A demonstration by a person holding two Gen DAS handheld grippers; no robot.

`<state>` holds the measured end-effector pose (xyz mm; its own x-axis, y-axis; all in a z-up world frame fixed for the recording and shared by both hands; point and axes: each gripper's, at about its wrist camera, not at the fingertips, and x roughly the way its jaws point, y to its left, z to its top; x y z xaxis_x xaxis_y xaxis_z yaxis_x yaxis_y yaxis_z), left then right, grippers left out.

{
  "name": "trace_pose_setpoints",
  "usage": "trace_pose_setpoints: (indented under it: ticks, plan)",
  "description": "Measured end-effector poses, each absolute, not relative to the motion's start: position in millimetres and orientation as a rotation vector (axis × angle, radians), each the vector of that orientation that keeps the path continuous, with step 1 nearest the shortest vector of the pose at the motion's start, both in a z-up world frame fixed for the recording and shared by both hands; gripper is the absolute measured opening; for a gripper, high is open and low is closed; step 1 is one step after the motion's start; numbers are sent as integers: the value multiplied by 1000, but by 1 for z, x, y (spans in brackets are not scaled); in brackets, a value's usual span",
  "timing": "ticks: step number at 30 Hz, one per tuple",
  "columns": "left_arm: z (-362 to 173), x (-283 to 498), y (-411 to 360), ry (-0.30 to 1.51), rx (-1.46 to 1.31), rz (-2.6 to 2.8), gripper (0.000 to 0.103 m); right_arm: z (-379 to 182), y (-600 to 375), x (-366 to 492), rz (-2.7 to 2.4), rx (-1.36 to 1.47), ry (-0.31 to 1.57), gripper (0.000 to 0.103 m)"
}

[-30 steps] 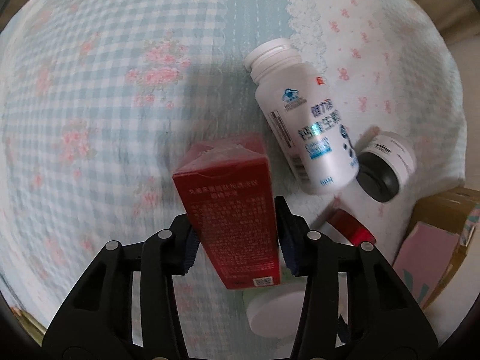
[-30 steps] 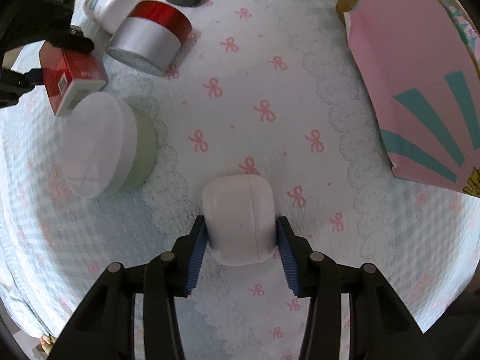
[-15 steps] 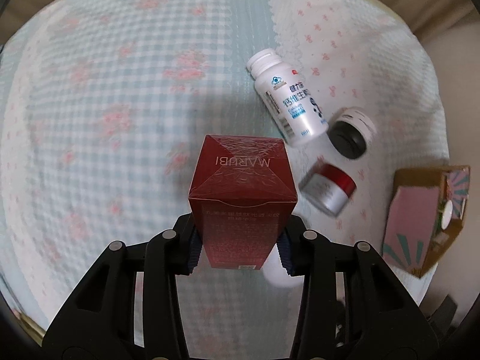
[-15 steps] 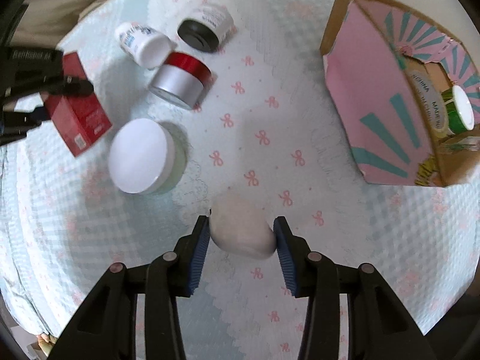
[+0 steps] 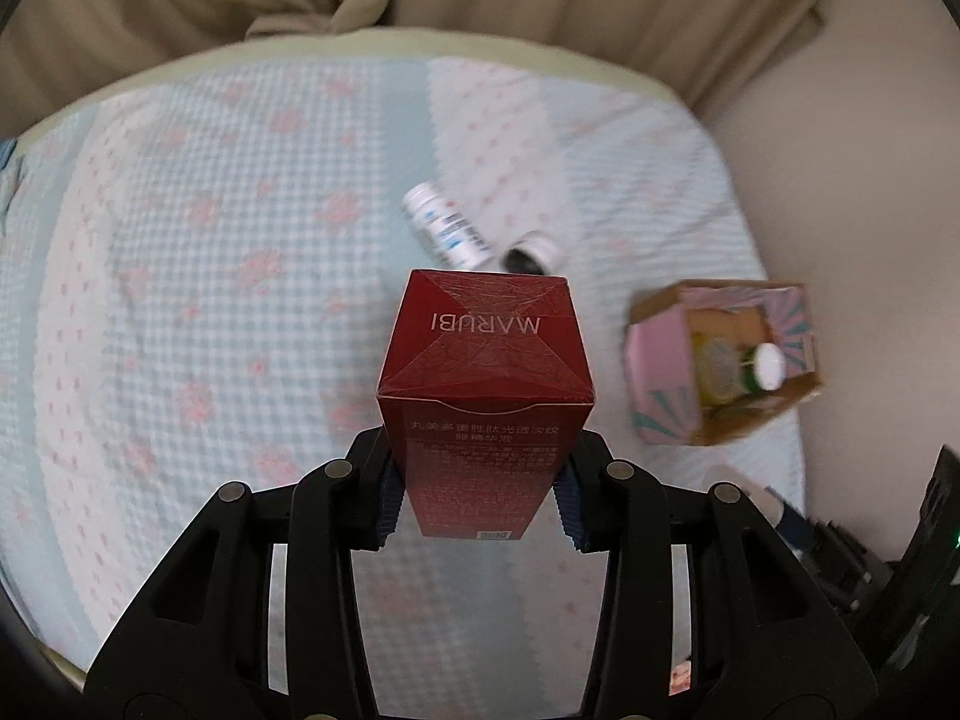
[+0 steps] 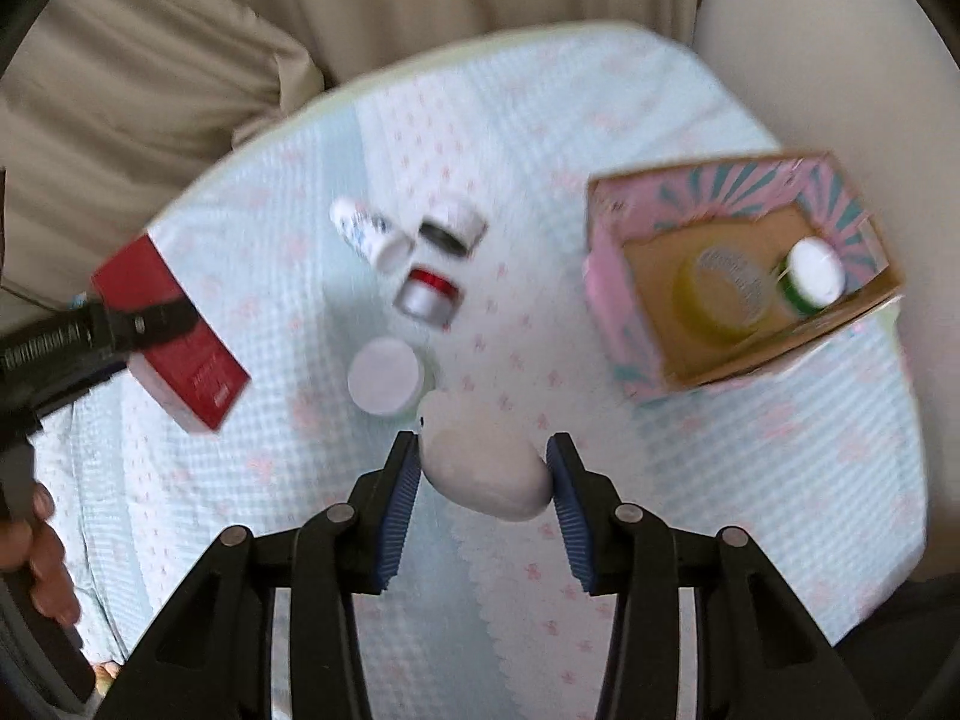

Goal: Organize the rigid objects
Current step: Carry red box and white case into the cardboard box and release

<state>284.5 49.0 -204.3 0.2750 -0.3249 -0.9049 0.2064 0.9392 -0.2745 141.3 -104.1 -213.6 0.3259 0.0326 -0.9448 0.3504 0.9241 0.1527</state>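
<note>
Squarely between left tool (image 5: 477,495) fingers: red box (image 5: 486,396)

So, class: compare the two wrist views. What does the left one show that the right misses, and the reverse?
Only the left view shows the MARUBI lettering on the red box in the left gripper.

Only the right view shows the white case in the right gripper, a silver jar and a white-lidded jar.

Both show the red box, the carton, a white bottle and the bedspread.
</note>
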Motion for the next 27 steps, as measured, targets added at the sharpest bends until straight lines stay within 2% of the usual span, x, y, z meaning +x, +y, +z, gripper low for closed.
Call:
trace_pose_setpoints:
  ticks: [7, 12, 14, 16, 18, 27]
  plan:
    - [-158, 257, 8, 1187, -129, -424, 38, -153, -144, 119, -224, 369, 1117, 40]
    - [-140, 243, -36, 1158, -121, -453, 38, -129, -185, 107, -235, 381, 1074, 39]
    - [-142, 240, -55, 1156, -123, -453, 38, -126, -206, 104, -229, 392, 1068, 37]
    - [-144, 237, -79, 1160, -132, -443, 38, -126, -227, 104, -218, 392, 1071, 25]
    - [-153, 238, -102, 1176, -158, -431, 38, -129, -252, 107, -194, 403, 1082, 21]
    - [-223, 260, -191, 1271, -172, -358, 38, -207, -355, 159, -55, 395, 1206, 20]
